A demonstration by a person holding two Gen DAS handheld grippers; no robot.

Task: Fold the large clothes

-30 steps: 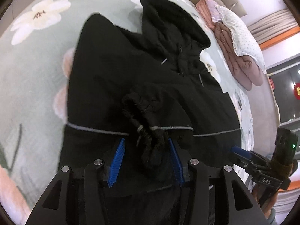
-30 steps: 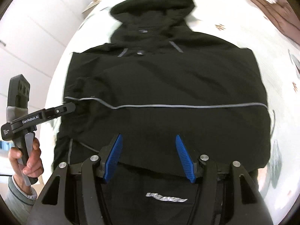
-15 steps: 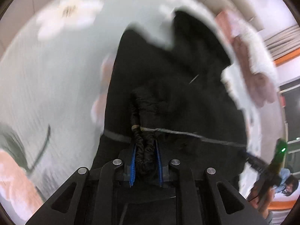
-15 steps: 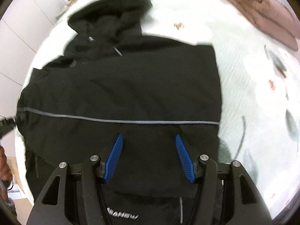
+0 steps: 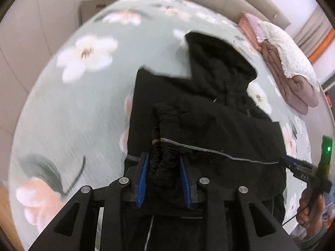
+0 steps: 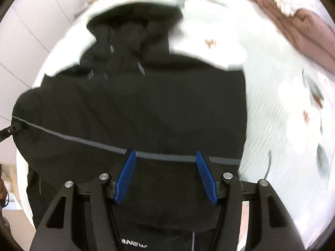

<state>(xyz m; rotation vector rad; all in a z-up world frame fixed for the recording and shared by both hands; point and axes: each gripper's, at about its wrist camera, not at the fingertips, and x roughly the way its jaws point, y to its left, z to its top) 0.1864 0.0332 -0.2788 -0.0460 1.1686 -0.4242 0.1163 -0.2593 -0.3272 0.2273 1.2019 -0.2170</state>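
Black padded hooded jacket [image 5: 209, 129] lies flat on our floral green bed [image 5: 83, 104]. Our left hand-held gripper [image 5: 163, 175] clenches its bunched cuff at 6 o'clock; our right hand-held gripper [image 6: 165, 175] hovers released. We judge the sleeve fold underway; next, lay the cuff across the chest.

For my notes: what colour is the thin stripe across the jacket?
Grey; the stripe on the black jacket shows best in the right wrist view.

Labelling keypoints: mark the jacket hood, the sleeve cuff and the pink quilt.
jacket hood [image 5: 219, 56]: left wrist view, on the middle of the hood.
sleeve cuff [image 5: 162, 163]: left wrist view, gathered elastic between the blue pads.
pink quilt [image 5: 293, 87]: left wrist view, folded brown-pink side.
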